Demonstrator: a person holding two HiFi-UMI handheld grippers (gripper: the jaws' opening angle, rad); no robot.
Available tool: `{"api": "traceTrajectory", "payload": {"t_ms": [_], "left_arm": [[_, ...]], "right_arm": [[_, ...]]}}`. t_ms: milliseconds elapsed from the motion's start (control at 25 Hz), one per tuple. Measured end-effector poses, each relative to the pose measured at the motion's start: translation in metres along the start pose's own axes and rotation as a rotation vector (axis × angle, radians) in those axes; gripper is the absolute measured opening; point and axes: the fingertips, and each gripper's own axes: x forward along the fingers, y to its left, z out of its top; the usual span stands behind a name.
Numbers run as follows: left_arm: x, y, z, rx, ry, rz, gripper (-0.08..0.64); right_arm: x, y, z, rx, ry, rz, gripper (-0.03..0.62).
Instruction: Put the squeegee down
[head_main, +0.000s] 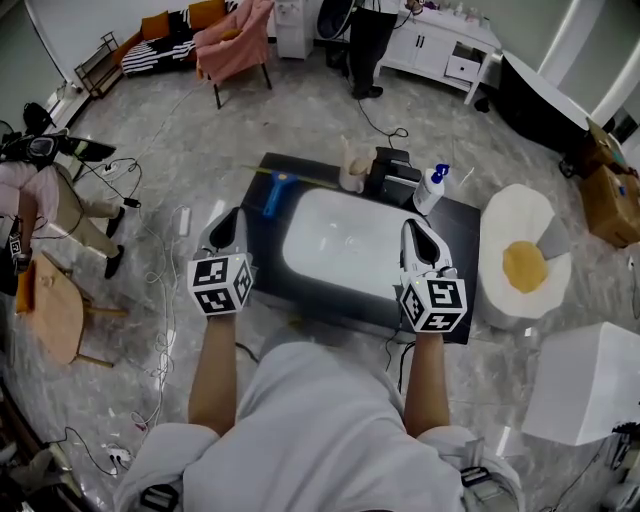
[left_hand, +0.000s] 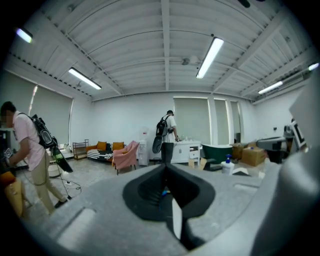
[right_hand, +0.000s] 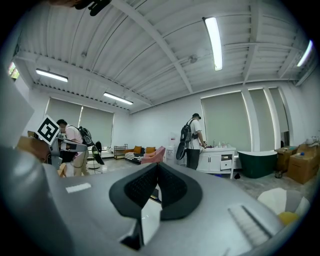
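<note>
The squeegee (head_main: 273, 196), with a blue handle and a thin pale blade, lies on the far left part of the black table (head_main: 460, 225). No gripper touches it. My left gripper (head_main: 228, 226) hovers over the table's near left corner, a short way before the squeegee. Its jaws are shut with nothing in them, and the left gripper (left_hand: 167, 172) points level into the room. My right gripper (head_main: 415, 235) is held over the near right side, next to a white panel (head_main: 345, 245). The right gripper (right_hand: 156, 172) is likewise shut and empty.
A white spray bottle with a blue top (head_main: 431, 189), a black box (head_main: 396, 174) and a beige object (head_main: 350, 168) stand at the table's far edge. A fried-egg shaped cushion (head_main: 522, 262) and a white box (head_main: 590, 385) sit at right. A person (head_main: 370, 40) stands far back; cables cross the floor.
</note>
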Motion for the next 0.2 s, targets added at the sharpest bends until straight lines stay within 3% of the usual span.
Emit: {"api": "traceTrajectory", "payload": {"t_ms": [200], "left_arm": [[-0.0035,0.0005,-0.0012,-0.026,0.000,-0.001,-0.002]], "right_arm": [[-0.0037,0.0009,-0.0008,0.007,0.002,-0.002,0.005]]}}
